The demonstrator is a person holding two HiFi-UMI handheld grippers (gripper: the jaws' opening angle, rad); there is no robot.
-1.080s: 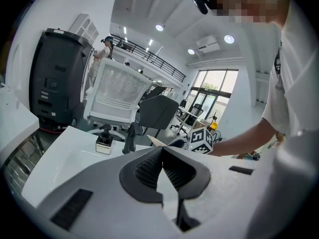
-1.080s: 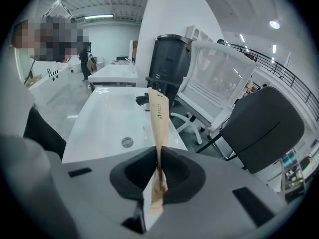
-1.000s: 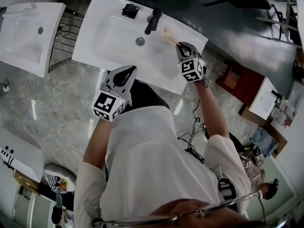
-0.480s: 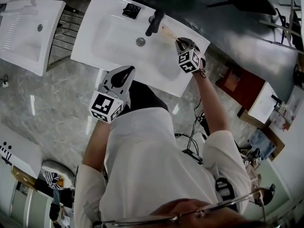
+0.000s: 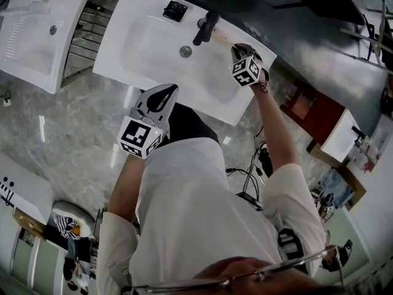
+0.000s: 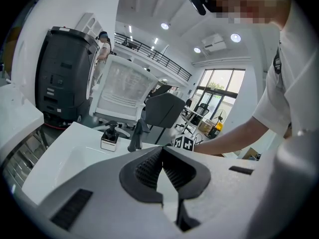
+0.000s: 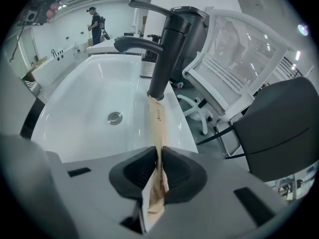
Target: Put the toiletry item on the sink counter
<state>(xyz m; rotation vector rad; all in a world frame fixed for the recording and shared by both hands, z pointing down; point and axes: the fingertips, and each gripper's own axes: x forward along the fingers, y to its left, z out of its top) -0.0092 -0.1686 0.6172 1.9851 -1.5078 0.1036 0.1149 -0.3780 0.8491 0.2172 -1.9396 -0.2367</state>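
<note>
The toiletry item is a flat tan paper packet [image 7: 157, 121], also seen beside the tap as the packet [image 5: 220, 37]. My right gripper [image 7: 158, 156] has it between its pads, and the jaws are opening while the pads still touch it. The packet's far end rests on the white counter at the foot of the black faucet [image 7: 169, 49]. In the head view the right gripper [image 5: 239, 49] is over the sink's back right corner. My left gripper [image 5: 163, 93] hangs at the sink's front edge, shut and empty; its own view shows the left gripper [image 6: 162, 156] with the pads together.
The white sink [image 5: 147, 60] has a drain [image 5: 185, 51], a black faucet [image 5: 206, 28] and a soap dispenser [image 5: 174, 10] at the back. A second sink [image 5: 24, 54] stands to the left. A grey chair [image 7: 279, 118] and a white rack are behind the counter.
The right gripper has carried the packet a little farther back, up to the faucet's base. The left gripper has stayed at the sink's front edge.
</note>
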